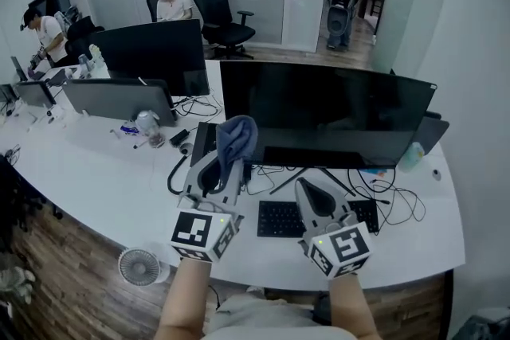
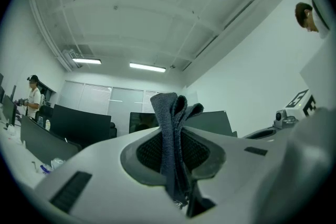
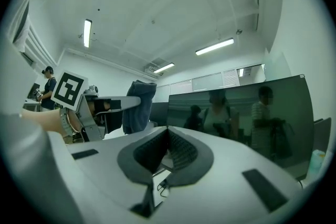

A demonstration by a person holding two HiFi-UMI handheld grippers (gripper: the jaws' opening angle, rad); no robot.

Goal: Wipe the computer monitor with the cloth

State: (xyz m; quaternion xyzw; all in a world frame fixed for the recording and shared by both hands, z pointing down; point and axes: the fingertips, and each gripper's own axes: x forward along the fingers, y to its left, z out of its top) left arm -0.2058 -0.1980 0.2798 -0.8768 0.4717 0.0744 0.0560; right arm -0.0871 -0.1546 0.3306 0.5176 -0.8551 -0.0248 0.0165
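Note:
The dark monitor (image 1: 327,111) stands at the desk's middle, screen off. My left gripper (image 1: 227,159) is shut on a grey-blue cloth (image 1: 237,138), which bunches up above the jaws just left of the monitor's lower left corner. In the left gripper view the cloth (image 2: 172,139) is pinched upright between the pads. My right gripper (image 1: 309,191) is shut with nothing in it, low in front of the screen above the keyboard (image 1: 287,219). From the right gripper view the cloth (image 3: 137,106) shows at left and the monitor (image 3: 247,113) at right.
A white curved desk (image 1: 103,179) carries other monitors (image 1: 151,52) at left, cables (image 1: 382,191) under the screen and small items (image 1: 147,127). A floor fan (image 1: 139,267) stands below the desk edge. People sit at the back left; one person stands in the far doorway.

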